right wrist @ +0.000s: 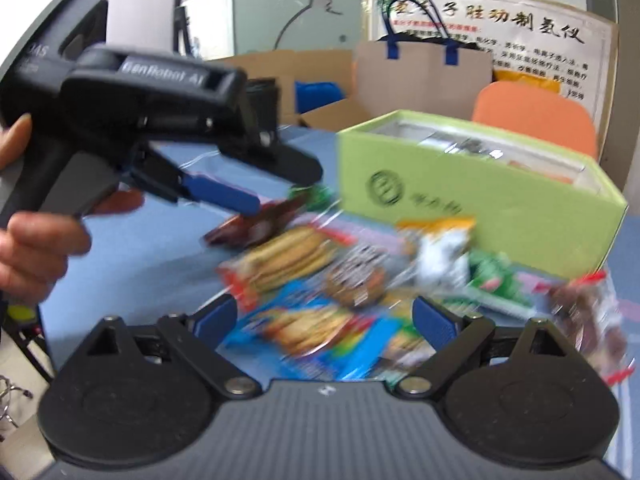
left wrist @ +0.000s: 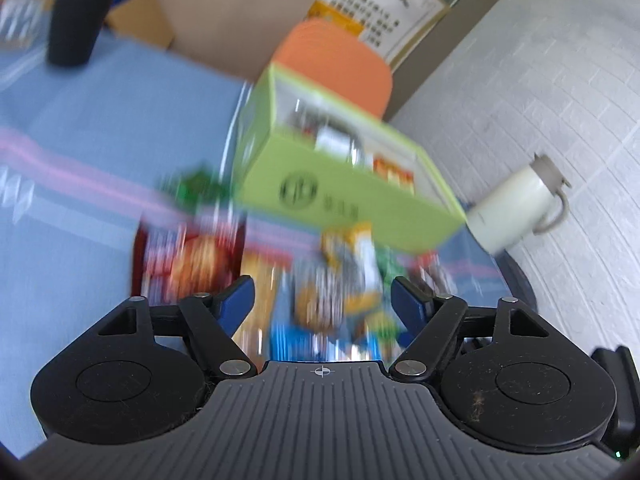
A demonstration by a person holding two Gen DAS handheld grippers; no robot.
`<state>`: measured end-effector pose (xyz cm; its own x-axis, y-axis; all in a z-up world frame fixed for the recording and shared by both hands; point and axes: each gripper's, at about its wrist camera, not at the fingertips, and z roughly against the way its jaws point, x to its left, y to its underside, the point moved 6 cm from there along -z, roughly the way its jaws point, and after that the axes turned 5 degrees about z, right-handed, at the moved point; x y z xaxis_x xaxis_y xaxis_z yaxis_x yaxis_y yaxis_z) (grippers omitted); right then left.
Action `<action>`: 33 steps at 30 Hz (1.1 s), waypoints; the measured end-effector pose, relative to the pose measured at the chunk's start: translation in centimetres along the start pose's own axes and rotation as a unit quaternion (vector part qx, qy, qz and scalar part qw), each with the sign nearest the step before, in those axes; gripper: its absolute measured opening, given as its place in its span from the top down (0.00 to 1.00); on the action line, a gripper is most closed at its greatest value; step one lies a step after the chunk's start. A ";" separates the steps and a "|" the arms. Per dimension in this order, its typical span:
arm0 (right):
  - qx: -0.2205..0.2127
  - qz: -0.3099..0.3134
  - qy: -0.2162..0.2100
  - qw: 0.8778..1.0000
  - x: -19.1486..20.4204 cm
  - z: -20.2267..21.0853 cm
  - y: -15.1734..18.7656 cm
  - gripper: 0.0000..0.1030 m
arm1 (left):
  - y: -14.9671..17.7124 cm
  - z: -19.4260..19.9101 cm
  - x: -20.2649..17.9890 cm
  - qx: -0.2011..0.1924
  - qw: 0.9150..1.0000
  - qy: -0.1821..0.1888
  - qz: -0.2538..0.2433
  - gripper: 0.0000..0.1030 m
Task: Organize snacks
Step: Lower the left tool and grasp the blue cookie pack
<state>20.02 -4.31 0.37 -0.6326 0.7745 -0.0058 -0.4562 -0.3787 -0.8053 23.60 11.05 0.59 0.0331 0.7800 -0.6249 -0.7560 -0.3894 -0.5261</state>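
A green open box [left wrist: 360, 196] [right wrist: 472, 188] with a few snacks inside stands on the blue tablecloth [left wrist: 100, 128]. Several snack packets lie in front of it: a dark red one [left wrist: 188, 260] [right wrist: 256, 224], a biscuit packet [right wrist: 288, 256], a blue packet [left wrist: 320, 336] [right wrist: 316, 336], a white and orange one [right wrist: 440, 252]. My left gripper [left wrist: 322, 292] is open above the packets; in the right wrist view its blue fingertip [right wrist: 224, 196] is by the dark red packet. My right gripper [right wrist: 326, 320] is open and empty over the blue packet.
A white mug [left wrist: 516, 208] lies at the table's right edge. An orange chair [left wrist: 336, 60] [right wrist: 536, 116], cardboard boxes [left wrist: 224, 12] and a paper bag [right wrist: 420, 76] stand behind the box. A black cylinder [left wrist: 76, 16] stands far left.
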 end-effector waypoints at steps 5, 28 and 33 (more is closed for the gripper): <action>-0.015 0.068 -0.004 0.998 1.4 -1.2 -1.7 0.09 | 3.8 1.7 1.7 0.027 0.999 -0.005 0.032 0.43; 0.033 -0.033 0.062 0.997 3.4 -0.2 3.0 0.01 | 5.8 -0.2 0.1 0.046 0.998 -0.019 0.036 0.30; 0.014 -0.032 0.020 0.999 2.5 0.6 3.4 0.01 | 5.8 -0.7 -0.2 0.051 0.997 -0.008 0.052 0.31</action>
<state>16.52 -3.97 -2.03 -0.5768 0.8166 0.0210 -0.5120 -0.3414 -0.7882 19.68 8.30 -2.75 -0.0585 0.7461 -0.6632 -0.8180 -0.4167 -0.3966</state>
